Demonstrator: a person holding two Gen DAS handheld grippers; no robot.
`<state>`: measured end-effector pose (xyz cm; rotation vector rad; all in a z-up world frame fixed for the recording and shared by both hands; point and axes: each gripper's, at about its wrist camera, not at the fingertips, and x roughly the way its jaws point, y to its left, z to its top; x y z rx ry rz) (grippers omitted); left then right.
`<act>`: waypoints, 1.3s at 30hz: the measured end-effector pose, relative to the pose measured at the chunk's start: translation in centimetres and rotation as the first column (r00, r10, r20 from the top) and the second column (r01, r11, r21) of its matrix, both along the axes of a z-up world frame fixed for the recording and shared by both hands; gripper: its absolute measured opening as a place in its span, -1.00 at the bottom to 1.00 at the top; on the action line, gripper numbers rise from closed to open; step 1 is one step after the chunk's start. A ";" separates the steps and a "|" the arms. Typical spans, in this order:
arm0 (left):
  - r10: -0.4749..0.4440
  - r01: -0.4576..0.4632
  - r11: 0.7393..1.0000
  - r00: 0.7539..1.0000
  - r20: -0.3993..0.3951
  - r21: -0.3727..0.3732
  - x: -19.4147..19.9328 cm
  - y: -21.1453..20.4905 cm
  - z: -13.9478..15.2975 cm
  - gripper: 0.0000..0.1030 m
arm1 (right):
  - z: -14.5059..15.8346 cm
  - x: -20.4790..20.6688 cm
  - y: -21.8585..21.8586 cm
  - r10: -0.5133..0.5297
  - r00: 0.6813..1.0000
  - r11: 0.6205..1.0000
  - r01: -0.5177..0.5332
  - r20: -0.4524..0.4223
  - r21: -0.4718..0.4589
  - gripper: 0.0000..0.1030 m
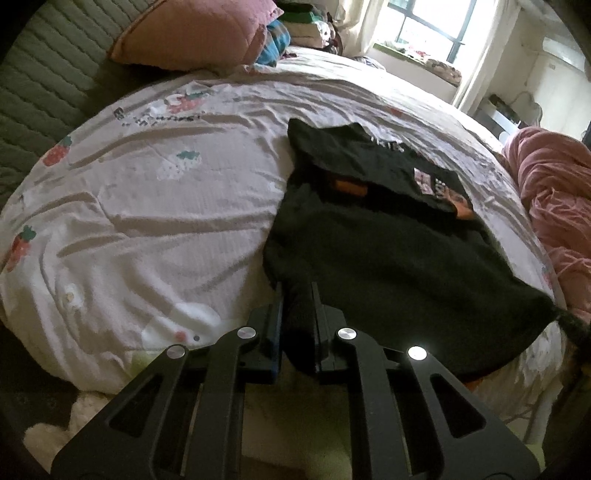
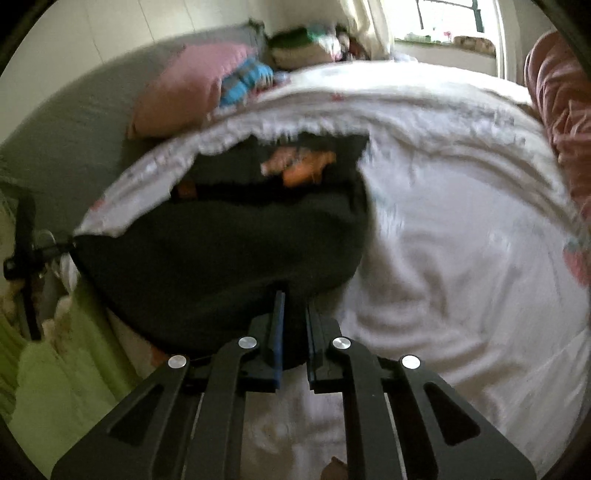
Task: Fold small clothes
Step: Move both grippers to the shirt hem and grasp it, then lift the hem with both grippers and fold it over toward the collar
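Observation:
A black T-shirt point(image 1: 388, 251) with an orange print lies on the white strawberry-patterned bed sheet point(image 1: 147, 206), its far part folded back over itself. My left gripper point(image 1: 297, 291) is shut on the shirt's near edge, with black cloth bunched between its fingers. In the blurred right wrist view the same shirt point(image 2: 221, 251) fills the middle, and my right gripper point(image 2: 295, 295) is shut on its near hem. The shirt's left corner point(image 2: 79, 240) is drawn to a point toward the other gripper's dark frame at the view's left edge.
A pink pillow point(image 1: 192, 33) leans on the grey-green quilted headboard point(image 1: 44, 81). A pile of clothes point(image 1: 306, 22) sits at the bed's far end by the window point(image 1: 432, 22). A pink blanket point(image 1: 554, 192) lies along the right side. Green fabric point(image 2: 55, 369) hangs beside the bed.

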<state>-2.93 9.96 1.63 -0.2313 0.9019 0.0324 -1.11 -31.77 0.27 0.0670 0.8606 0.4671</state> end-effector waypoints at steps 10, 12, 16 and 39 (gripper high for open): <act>0.063 -0.061 0.997 0.997 0.047 -0.041 1.6 1.5 2.7 -0.90 | 4.3 2.6 -0.8 -0.037 0.988 0.996 0.024 0.147 0.090 -0.84; 0.077 -0.075 0.996 0.995 0.056 -0.048 2.1 1.7 3.3 -0.90 | 4.9 3.3 -0.9 -0.045 0.985 0.994 0.027 0.166 0.107 -0.84; 0.107 -0.105 0.994 0.991 0.077 -0.036 3.5 1.9 4.7 -0.90 | 5.9 4.7 -0.8 -0.056 0.978 0.991 0.031 0.202 0.128 -0.84; 0.175 -0.181 0.983 0.976 0.126 0.038 13.3 2.3 7.3 -0.91 | 6.0 14.5 -0.9 -0.150 0.966 0.980 0.116 0.211 0.164 -0.84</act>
